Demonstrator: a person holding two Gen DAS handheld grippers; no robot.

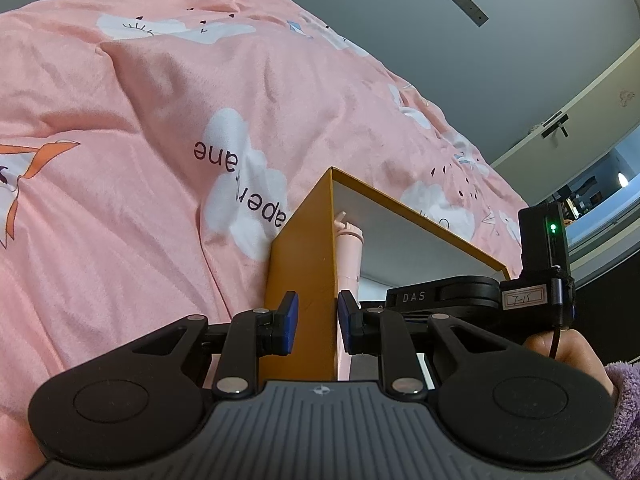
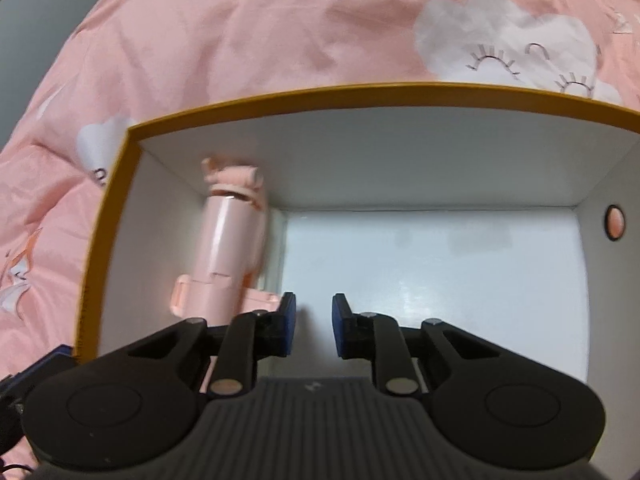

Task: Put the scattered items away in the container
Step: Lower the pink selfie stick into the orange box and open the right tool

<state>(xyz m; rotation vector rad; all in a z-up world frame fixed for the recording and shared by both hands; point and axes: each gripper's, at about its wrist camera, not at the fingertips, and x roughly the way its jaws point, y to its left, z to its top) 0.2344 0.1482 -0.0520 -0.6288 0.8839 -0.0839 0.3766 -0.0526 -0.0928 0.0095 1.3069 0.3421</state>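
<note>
One pink bottle (image 2: pixel 234 240) lies inside my orange cardboard box (image 2: pixel 104 216), along its white left wall, cap end pointing to the far corner. Smooth cylinder, glossy. My left gripper (image 1: pixel 314 322) straddles the box's near corner, jaws narrow; my right gripper (image 2: pixel 314 324) hovers inside, jaws narrowly parted, holding nothing. Pink cloud-print bedding (image 1: pixel 140 120) lies around.

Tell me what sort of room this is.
Probably a bedroom: a pink cloud-print duvet fills both views, with the yellow box resting on it. A window shows at the right edge.
</note>
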